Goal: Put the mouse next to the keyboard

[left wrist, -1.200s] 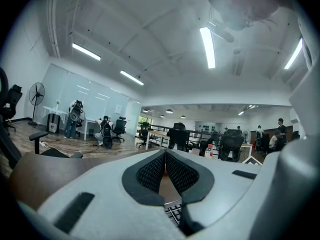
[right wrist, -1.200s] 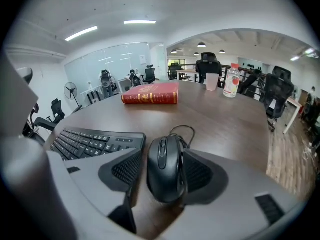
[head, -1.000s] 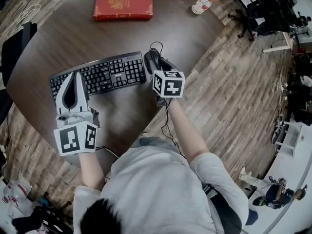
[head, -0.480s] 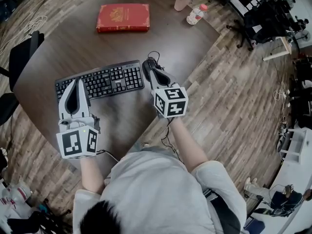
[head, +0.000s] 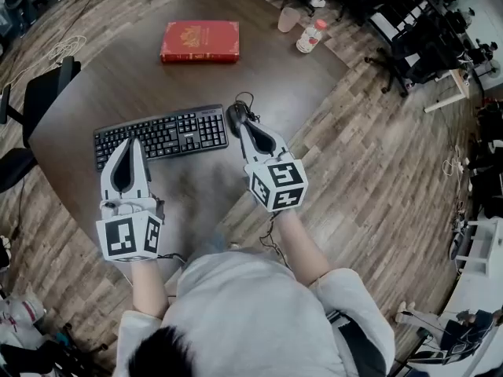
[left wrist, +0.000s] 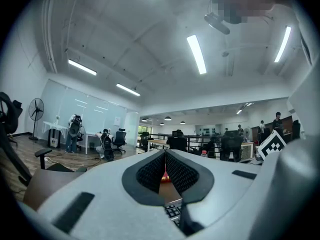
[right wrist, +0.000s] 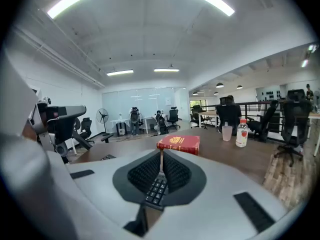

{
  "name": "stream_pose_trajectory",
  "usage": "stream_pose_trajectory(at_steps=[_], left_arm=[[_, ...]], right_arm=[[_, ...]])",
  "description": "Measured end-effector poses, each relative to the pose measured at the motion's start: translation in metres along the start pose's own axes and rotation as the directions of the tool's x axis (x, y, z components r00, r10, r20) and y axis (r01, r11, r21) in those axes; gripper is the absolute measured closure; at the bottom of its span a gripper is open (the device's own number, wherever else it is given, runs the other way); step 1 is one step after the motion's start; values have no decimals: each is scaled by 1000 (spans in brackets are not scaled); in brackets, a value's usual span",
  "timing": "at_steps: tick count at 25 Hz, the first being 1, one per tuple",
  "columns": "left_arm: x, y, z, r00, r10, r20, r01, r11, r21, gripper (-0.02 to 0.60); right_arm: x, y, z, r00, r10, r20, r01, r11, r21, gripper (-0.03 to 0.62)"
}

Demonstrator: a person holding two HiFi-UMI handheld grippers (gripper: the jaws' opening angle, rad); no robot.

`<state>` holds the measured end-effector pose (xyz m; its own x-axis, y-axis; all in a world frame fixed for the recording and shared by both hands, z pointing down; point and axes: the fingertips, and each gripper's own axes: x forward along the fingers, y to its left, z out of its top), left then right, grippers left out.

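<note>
Since the mouse (head: 233, 115) already lies on the counter (head: 118, 77) just beside the right end of the keyboard (head: 161, 134), I judge the placing itself done and the step in hand to be a clean withdrawal of the right tongs (head: 244, 129)

Right tongs: closed on themselves, nothing between the pads. The right gripper view shows only keyboard keys and the red book (head: 200, 41) through the slit. In the head view their tip sits at the near edge of the mouse; whether touching or just clear, cannot tell.

Left tongs (head: 130, 141): closed too, empty, tip over the left part of the keyboard, well apart from the mouse. Height above the keys not readable.

Notes for doing it well:
- If the tip is in contact, lift a little first, then retreat.
- Draw the right tongs straight back along their own axis, toward the body, so the tip does not push the mouse sideways away from the keyboard.
- Mind the mouse cable (head: 246, 100): it loops on the far side of the mouse, so a rearward path should keep free of it.
- Keep the left tongs off the keys; a bump could shift the keyboard and spoil the spacing
</note>
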<state>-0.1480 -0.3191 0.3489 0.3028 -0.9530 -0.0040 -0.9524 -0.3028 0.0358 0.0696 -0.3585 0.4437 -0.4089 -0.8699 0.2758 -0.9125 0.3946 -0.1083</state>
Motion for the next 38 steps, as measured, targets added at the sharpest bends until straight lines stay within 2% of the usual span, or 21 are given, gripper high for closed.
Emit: stream_pose_trajectory(at_steps=[15,29,38], left_arm=[[-60,-51,23,999,11,43,-12,1000,22,571],[-108,-99,57,994,-16,109,9,998,64,571],[-139,-124,66,990,-36,134,26,997,72,571]], right_arm=[[-90,20,34,992,52,114,-42,995,-85,574],[-176,28,61,974,45,221,-21,994,-110,574],[-226,38,64,965,30,262,5,991,-132,574]])
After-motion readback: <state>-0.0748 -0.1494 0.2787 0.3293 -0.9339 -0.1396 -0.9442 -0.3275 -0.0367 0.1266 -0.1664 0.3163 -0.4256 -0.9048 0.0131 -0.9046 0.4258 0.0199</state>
